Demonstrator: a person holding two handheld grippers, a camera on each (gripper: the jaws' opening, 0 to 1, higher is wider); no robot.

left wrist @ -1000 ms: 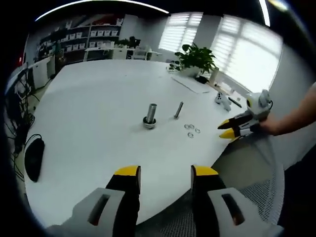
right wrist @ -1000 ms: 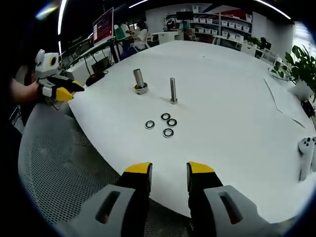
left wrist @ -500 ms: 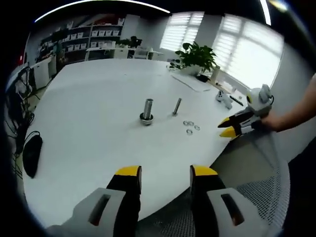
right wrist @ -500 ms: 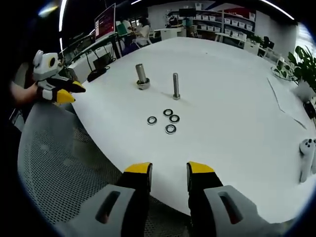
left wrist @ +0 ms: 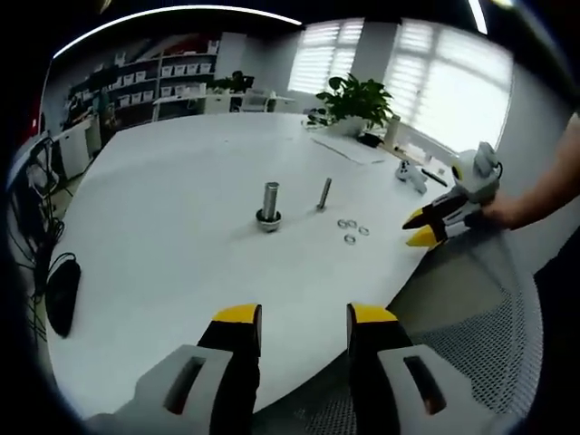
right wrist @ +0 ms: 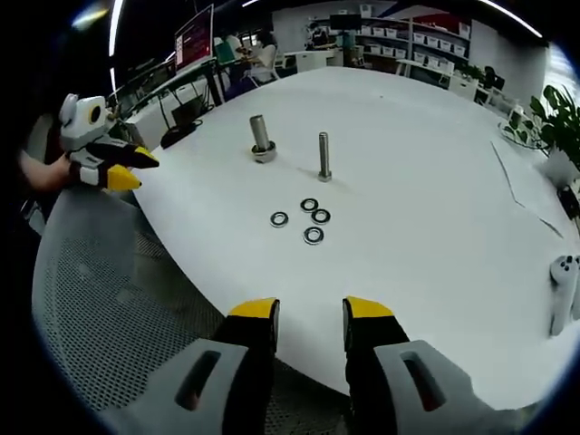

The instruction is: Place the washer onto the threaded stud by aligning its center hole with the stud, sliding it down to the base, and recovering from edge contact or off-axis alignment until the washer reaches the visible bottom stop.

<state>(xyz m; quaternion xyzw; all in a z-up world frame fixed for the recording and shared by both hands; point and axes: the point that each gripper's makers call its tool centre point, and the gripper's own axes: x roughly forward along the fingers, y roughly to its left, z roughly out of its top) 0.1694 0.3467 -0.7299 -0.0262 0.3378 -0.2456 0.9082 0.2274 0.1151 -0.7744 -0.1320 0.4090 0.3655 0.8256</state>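
Observation:
Several steel washers (right wrist: 314,236) lie loose in a small cluster on the white table (right wrist: 426,227). Just beyond them a thin threaded stud (right wrist: 323,157) stands upright, and left of it a thicker stud (right wrist: 261,139) on a round base. My right gripper (right wrist: 310,310) hangs open and holds nothing, off the table's near edge. My left gripper (right wrist: 131,169), held in a hand, hovers open at the table's left edge. In the left gripper view the left gripper (left wrist: 304,317) is open, the washers (left wrist: 351,227) and thin stud (left wrist: 323,194) lie ahead, and the right gripper (left wrist: 419,229) is at the right.
A grey mesh chair (right wrist: 109,299) sits below both grippers at the table's edge. A white controller (right wrist: 562,281) lies far right, with papers and a potted plant (left wrist: 358,100) at the back. A black object (left wrist: 62,292) rests on the table's left side.
Both views shifted slightly with the hands; the right gripper view came a little closer to the washers. Nothing on the table moved and both grippers stayed open.

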